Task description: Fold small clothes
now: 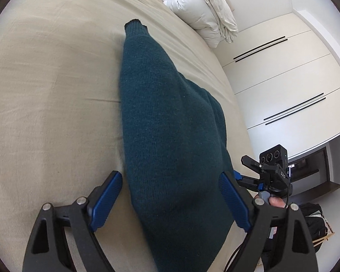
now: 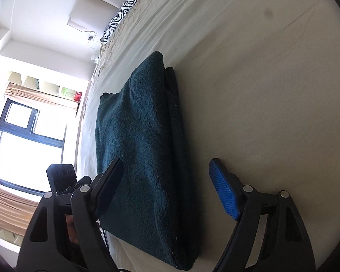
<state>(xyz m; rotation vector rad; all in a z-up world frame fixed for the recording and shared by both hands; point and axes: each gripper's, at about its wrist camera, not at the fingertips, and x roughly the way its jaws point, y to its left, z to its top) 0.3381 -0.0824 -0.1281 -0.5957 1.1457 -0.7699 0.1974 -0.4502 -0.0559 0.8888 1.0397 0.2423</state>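
A dark teal knitted sweater point(image 1: 167, 136) lies folded lengthwise on a beige bed sheet point(image 1: 52, 90), one sleeve cuff point(image 1: 136, 26) pointing away. My left gripper point(image 1: 170, 195) is open, its blue pads point(image 1: 108, 197) standing on either side of the sweater's near end, not pinching it. In the right wrist view the same sweater point(image 2: 145, 158) shows as a thick folded stack. My right gripper point(image 2: 167, 188) is open over its near end, one pad point(image 2: 224, 195) above bare sheet. The right gripper body point(image 1: 269, 170) shows at the sweater's right edge in the left wrist view.
A white bundled duvet point(image 1: 199, 6) lies at the far end of the bed. White wardrobe doors point(image 1: 283, 79) stand along the bed's right side. A zebra-print pillow point(image 2: 120, 15) lies at the bed's far side, with a window point(image 2: 27, 145) beyond the edge.
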